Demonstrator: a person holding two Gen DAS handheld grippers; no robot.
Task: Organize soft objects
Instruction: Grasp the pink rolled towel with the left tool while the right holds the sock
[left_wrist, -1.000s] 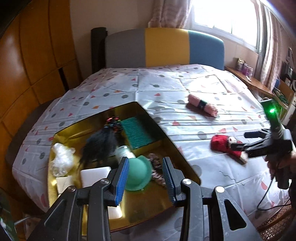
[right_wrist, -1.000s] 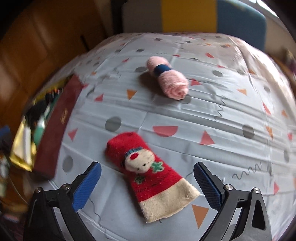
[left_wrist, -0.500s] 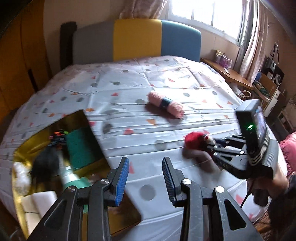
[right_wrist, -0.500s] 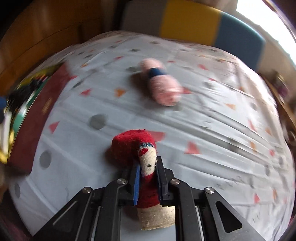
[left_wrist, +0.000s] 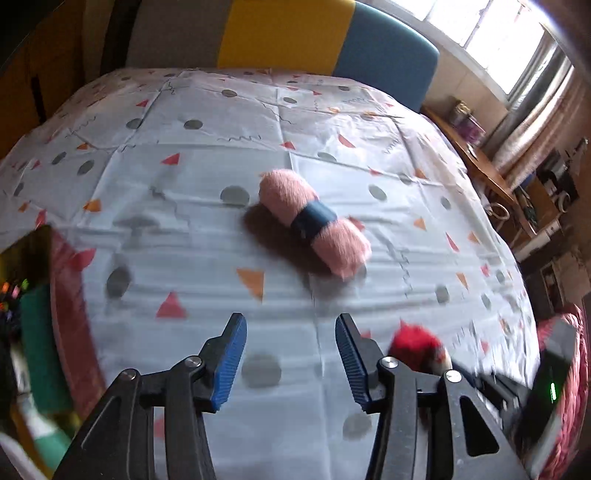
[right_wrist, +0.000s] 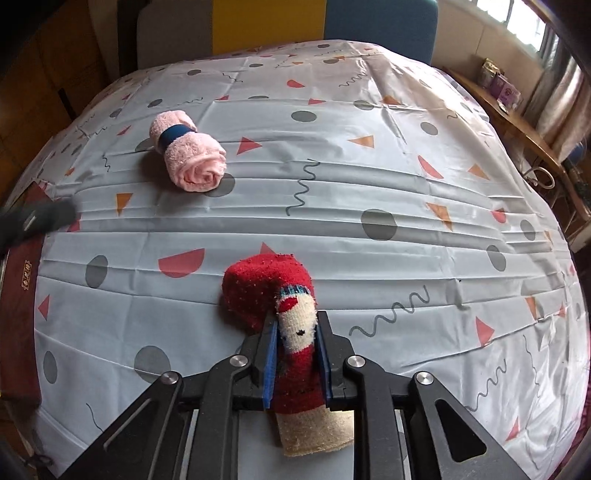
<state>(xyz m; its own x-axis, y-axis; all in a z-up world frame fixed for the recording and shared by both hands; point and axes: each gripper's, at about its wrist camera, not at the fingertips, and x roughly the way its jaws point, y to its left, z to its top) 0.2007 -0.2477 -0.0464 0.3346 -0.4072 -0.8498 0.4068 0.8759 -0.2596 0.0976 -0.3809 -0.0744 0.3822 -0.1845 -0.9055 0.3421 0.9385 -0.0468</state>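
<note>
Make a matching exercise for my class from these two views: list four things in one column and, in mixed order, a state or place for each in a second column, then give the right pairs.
Column one:
1. red sock
2. pink rolled towel
3. left gripper
4. right gripper

Column two:
A. open, nothing between its fingers
B. lying free on the patterned cloth, a dark blue band round its middle
C. shut on a soft thing
D. pinched between two blue pads

Pairs: 1-D, 2-B, 3-A, 4-C
</note>
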